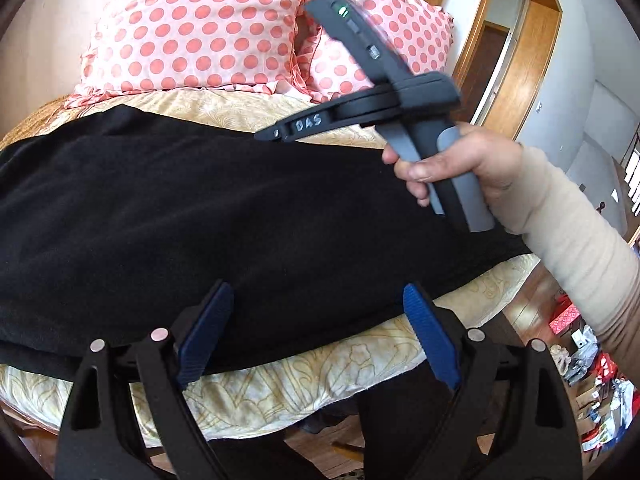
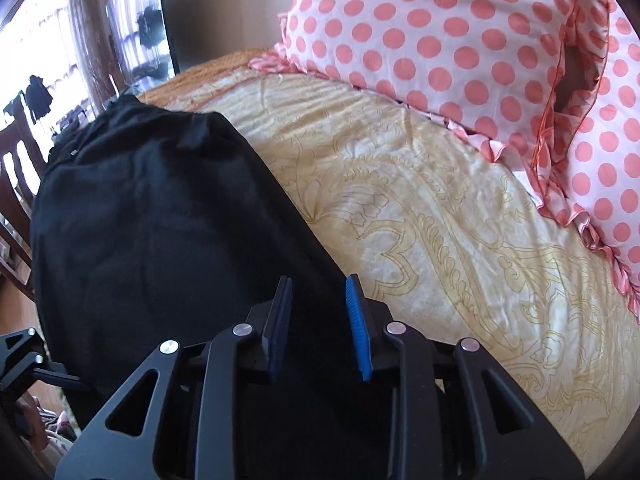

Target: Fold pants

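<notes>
Black pants (image 1: 208, 216) lie spread lengthwise across a yellow patterned bedspread (image 1: 280, 384). My left gripper (image 1: 316, 300) is open, its blue-padded fingers (image 1: 204, 332) wide apart above the pants' near edge. The right gripper's body (image 1: 392, 100) shows in the left wrist view, held in a hand above the pants' right part. In the right wrist view the pants (image 2: 152, 224) lie at the left, and my right gripper (image 2: 318, 296) is open above their edge, nothing between its pads (image 2: 358, 328).
Two pink polka-dot pillows (image 1: 192, 28) lie at the head of the bed, also in the right wrist view (image 2: 452, 36). A wooden door frame (image 1: 520, 64) and a cluttered floor (image 1: 592, 376) are at the right. A dark wooden chair (image 2: 16, 168) stands beside the bed.
</notes>
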`<state>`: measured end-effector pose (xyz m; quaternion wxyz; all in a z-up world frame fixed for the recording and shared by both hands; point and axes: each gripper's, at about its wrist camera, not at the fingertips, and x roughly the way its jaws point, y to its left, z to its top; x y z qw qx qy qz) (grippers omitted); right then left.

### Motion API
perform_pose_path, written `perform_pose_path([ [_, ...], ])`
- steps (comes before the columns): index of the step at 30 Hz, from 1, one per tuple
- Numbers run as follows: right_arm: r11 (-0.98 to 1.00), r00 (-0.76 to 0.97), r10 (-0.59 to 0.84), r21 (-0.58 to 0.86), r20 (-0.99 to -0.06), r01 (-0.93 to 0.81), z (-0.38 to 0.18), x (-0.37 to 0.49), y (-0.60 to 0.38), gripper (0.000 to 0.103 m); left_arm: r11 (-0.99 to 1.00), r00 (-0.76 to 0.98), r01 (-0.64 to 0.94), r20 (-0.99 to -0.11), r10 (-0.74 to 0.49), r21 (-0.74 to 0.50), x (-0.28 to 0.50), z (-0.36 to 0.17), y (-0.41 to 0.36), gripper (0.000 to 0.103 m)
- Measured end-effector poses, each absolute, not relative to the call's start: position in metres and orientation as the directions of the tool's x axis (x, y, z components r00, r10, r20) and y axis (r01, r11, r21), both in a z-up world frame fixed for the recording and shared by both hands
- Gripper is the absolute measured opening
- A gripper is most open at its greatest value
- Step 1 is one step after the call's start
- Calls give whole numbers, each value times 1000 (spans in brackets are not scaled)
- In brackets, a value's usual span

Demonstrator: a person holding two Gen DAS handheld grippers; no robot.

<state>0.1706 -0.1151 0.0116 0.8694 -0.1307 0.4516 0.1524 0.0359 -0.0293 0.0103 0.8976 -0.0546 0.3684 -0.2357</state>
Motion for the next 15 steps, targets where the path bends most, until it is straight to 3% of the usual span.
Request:
perform_pose_path([
  [2, 919, 529, 170, -61, -832, -390, 9, 172, -118, 23, 877, 613, 386, -631, -476, -288, 34, 9, -26, 90],
  [4, 913, 529, 173, -66, -831, -402, 10, 168, -115, 8, 874, 610, 392, -629, -481, -289, 37, 13, -27, 92],
  [7, 917, 559, 120, -124, -820, -379, 10, 171, -113, 2, 874, 611, 398, -629, -480, -280, 36, 15, -30, 96],
  [13, 935, 594, 78, -148, -801, -323, 9, 181, -117, 4, 881, 619, 404, -637, -460, -244, 33, 15, -35, 97],
  [14, 937, 599, 61, -161, -798, -309, 10, 179, -119, 8, 883, 620, 406, -637, -457, -238, 33, 15, -36, 97],
  [15, 942, 604, 43, -170, -795, -290, 11, 175, -123, 24, 885, 624, 408, -639, -450, -224, 32, 15, -38, 98],
])
